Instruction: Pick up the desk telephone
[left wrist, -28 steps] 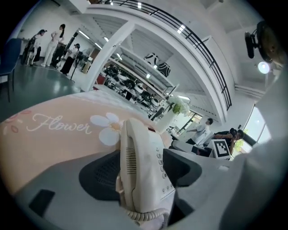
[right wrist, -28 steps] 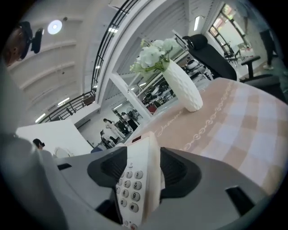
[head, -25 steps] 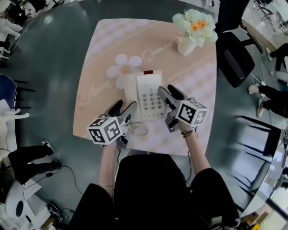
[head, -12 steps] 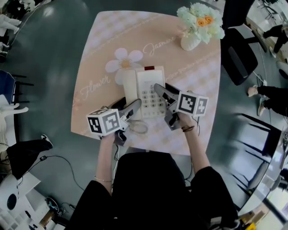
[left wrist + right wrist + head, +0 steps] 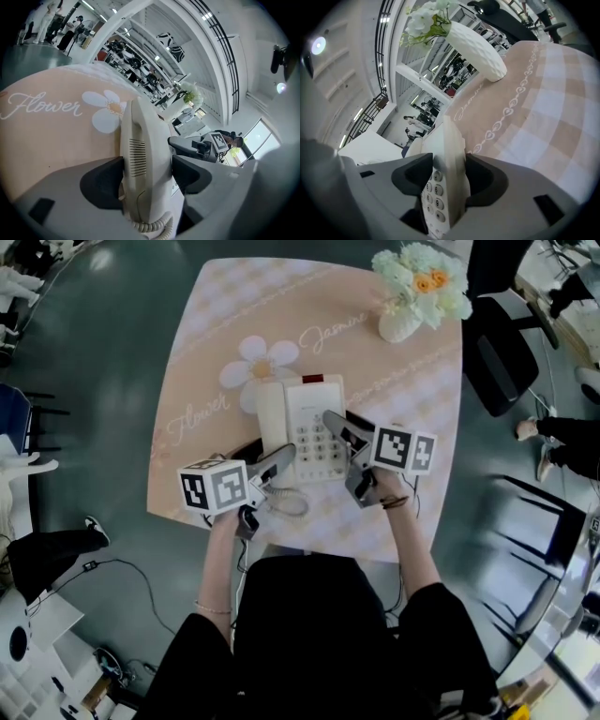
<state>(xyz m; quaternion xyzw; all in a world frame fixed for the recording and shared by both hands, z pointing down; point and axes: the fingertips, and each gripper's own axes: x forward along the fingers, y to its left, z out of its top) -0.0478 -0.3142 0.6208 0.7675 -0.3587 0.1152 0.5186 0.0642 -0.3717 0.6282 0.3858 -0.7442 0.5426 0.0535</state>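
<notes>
Your left gripper (image 5: 147, 164) is clamped across the handset (image 5: 140, 140), which fills the gap between its pads. Your right gripper (image 5: 449, 164) has just been closing its jaws, and they pinch the right edge of the telephone (image 5: 314, 427), which I judge still lies on the table (image 5: 394, 512). If the left side rises first, the handset may leave its cradle and dangle the base from the cord (image 5: 152, 227). The right pinch looks shallow, so that edge could slip out.
</notes>
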